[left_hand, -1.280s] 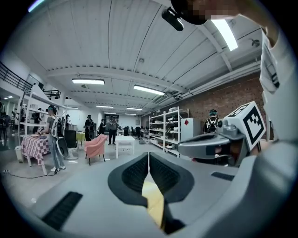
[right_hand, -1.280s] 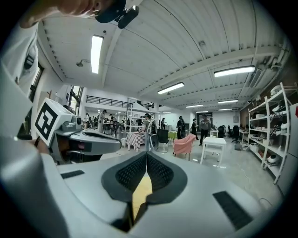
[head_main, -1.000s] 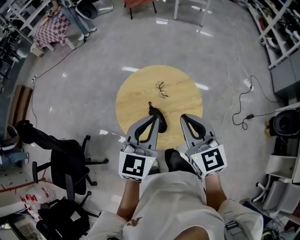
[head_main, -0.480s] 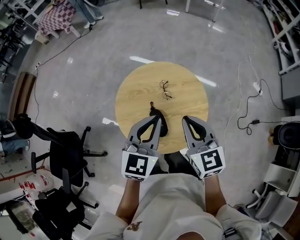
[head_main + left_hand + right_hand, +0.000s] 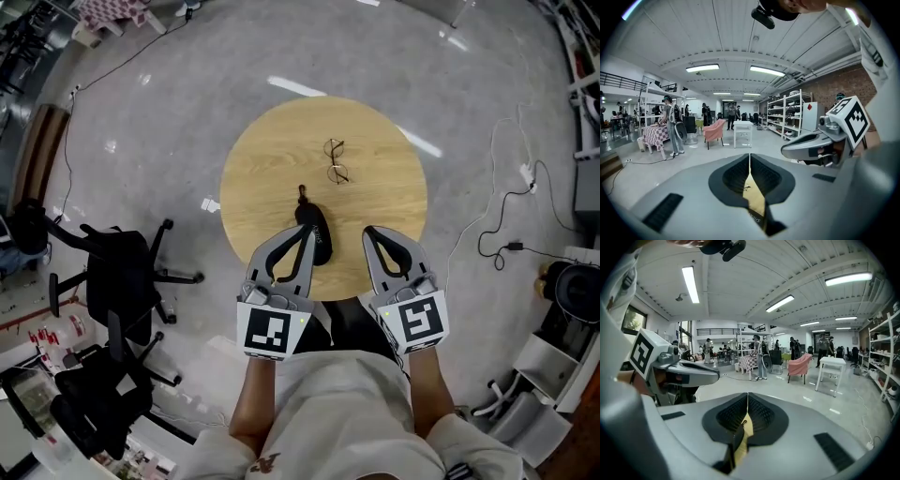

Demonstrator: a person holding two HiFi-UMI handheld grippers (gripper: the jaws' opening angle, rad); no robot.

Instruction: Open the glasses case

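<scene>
A black glasses case with a short strap lies on the near half of the round wooden table. A pair of thin-framed glasses lies farther out on it. My left gripper hangs shut and empty, its tips just beside the case's left side. My right gripper is shut and empty too, a little to the right of the case. In the left gripper view the jaws meet, and the case shows through the gap below. In the right gripper view the jaws also meet.
A black office chair stands on the grey floor left of the table. Cables trail across the floor on the right. The person's legs and dark shoes are right behind the table's near edge. Shelving lines the far right.
Both grippers have sunk toward the table's near edge, and the table now looks bigger and closer. The jaws stay shut. Case and glasses have not moved on the table.
</scene>
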